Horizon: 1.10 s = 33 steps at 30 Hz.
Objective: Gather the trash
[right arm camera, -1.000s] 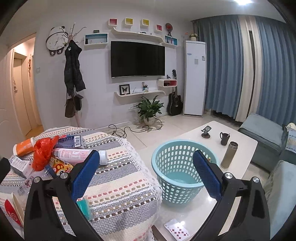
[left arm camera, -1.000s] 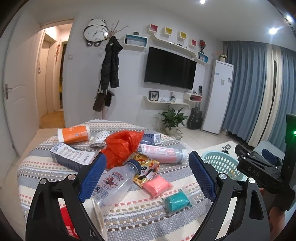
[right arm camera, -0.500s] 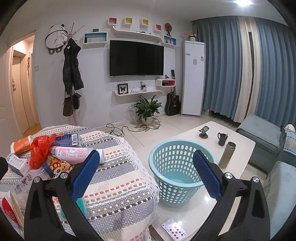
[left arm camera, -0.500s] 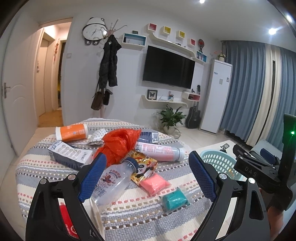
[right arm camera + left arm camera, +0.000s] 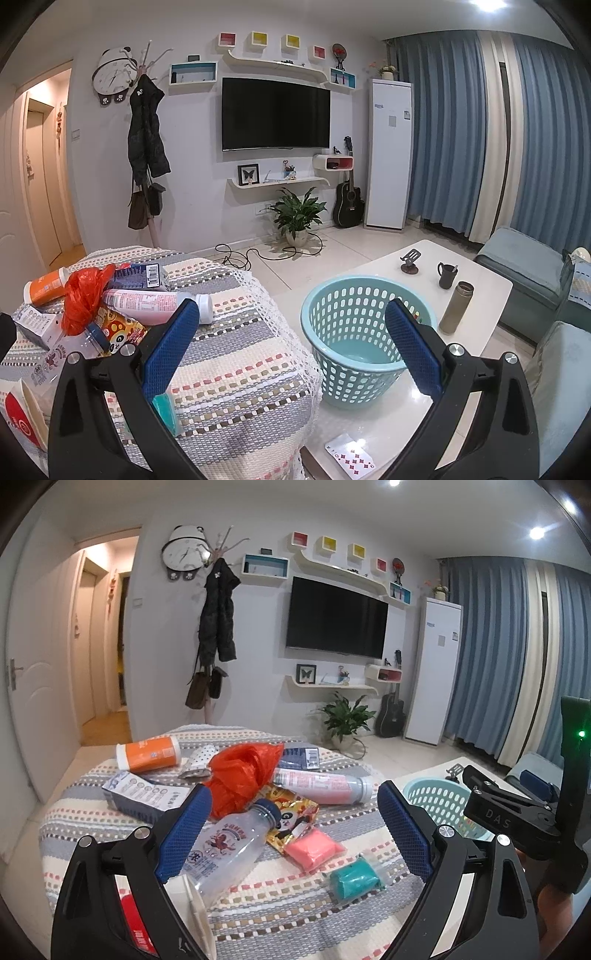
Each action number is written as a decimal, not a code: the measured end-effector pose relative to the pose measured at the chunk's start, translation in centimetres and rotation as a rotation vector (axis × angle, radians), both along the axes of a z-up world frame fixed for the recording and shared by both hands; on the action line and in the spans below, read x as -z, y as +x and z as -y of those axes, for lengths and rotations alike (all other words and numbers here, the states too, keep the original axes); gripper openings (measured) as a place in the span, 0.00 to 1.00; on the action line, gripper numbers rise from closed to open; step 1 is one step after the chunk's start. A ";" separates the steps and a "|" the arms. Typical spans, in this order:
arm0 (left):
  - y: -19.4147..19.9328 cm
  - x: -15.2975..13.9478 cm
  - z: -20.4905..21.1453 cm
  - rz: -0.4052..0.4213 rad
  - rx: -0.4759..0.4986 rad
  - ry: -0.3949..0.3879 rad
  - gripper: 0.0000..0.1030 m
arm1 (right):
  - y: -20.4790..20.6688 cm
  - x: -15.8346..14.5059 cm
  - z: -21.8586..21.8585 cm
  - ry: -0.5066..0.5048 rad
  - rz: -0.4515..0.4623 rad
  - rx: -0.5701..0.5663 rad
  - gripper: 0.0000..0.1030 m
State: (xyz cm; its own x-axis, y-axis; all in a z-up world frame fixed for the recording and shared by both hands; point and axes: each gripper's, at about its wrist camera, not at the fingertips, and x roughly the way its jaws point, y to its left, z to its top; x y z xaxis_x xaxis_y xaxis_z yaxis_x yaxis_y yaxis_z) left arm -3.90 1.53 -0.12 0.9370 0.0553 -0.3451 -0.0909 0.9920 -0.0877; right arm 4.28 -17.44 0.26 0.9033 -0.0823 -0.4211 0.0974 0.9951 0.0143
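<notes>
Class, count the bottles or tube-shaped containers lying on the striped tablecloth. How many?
3: the clear bottle nearest the camera, the pink bottle behind it, and the orange container at the far left. Others may hide under the orange bag.

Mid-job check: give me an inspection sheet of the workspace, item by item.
Surface: striped cloth over the table; white table beside it.
Job's things: clear bottle, pink bottle, orange bag, orange tub, box, pink pack, teal pack on the cloth; basket looks empty.
Clutter: flask, mug, playing card.
Tongs: left tongs open; right tongs open.
Cables: black cable on the floor.
Surroundings: TV, plant, guitar.
</notes>
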 end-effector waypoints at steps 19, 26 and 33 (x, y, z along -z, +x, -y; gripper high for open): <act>0.0 -0.1 -1.1 -0.003 -0.020 -0.024 0.86 | 0.5 0.0 -1.4 -0.046 -0.005 -0.013 0.93; -1.7 -1.0 -4.2 -0.006 -0.096 0.065 0.86 | 0.1 0.2 -2.8 -0.074 0.003 -0.063 0.92; -5.2 1.2 -9.9 -0.111 -0.174 0.054 0.86 | 0.3 1.3 -5.0 -0.088 -0.048 -0.197 0.57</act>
State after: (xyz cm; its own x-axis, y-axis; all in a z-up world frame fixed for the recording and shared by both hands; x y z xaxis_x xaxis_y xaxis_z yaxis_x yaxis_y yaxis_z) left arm -9.10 11.46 -1.33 0.8682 0.2341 -0.4375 -0.2671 0.9636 -0.0144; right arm 4.53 -12.49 -1.07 0.8848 0.0558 -0.4626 -0.1010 0.9922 -0.0737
